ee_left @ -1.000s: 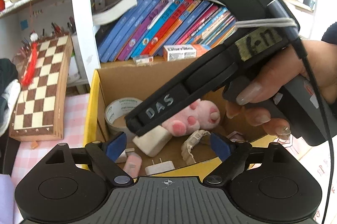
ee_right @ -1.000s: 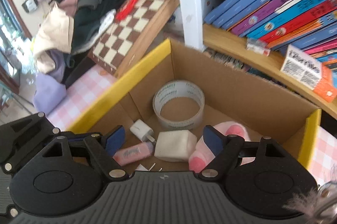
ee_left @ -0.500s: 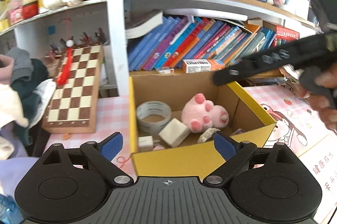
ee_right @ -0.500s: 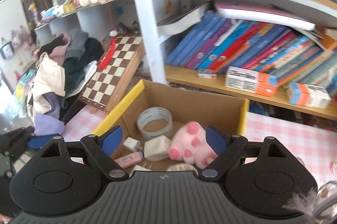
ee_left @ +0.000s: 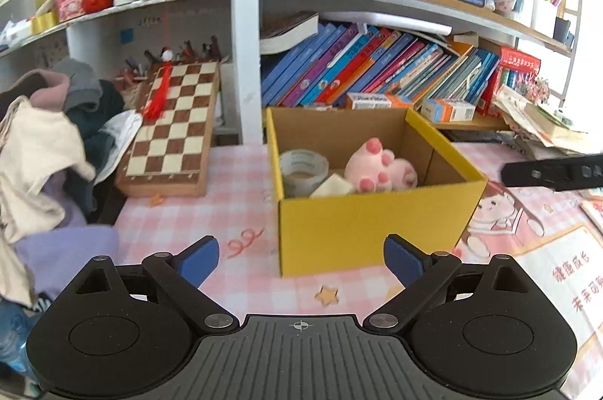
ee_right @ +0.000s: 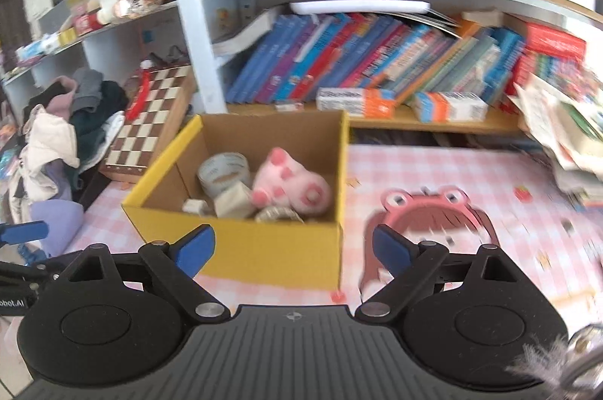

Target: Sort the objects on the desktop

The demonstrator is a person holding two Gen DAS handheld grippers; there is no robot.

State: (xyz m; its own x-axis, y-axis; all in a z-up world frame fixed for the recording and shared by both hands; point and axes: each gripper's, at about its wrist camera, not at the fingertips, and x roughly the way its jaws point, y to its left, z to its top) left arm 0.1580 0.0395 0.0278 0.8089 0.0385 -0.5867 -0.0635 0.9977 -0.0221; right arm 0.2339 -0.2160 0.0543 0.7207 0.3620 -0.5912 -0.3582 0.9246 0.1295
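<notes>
Left gripper (ee_left: 300, 257) spread, empty; right gripper (ee_right: 293, 247) opening, empty. One yellow box (ee_left: 373, 223): one tape roll (ee_left: 303, 167), one pink plush (ee_left: 380, 166).

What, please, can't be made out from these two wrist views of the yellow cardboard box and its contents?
- Left wrist: the yellow cardboard box hides its floor behind its front wall; only the tops of the tape roll, white block and pink plush paw show.
- Right wrist: motion blur; the pale item under the paw is unidentifiable.
- Book titles: too small.
</notes>
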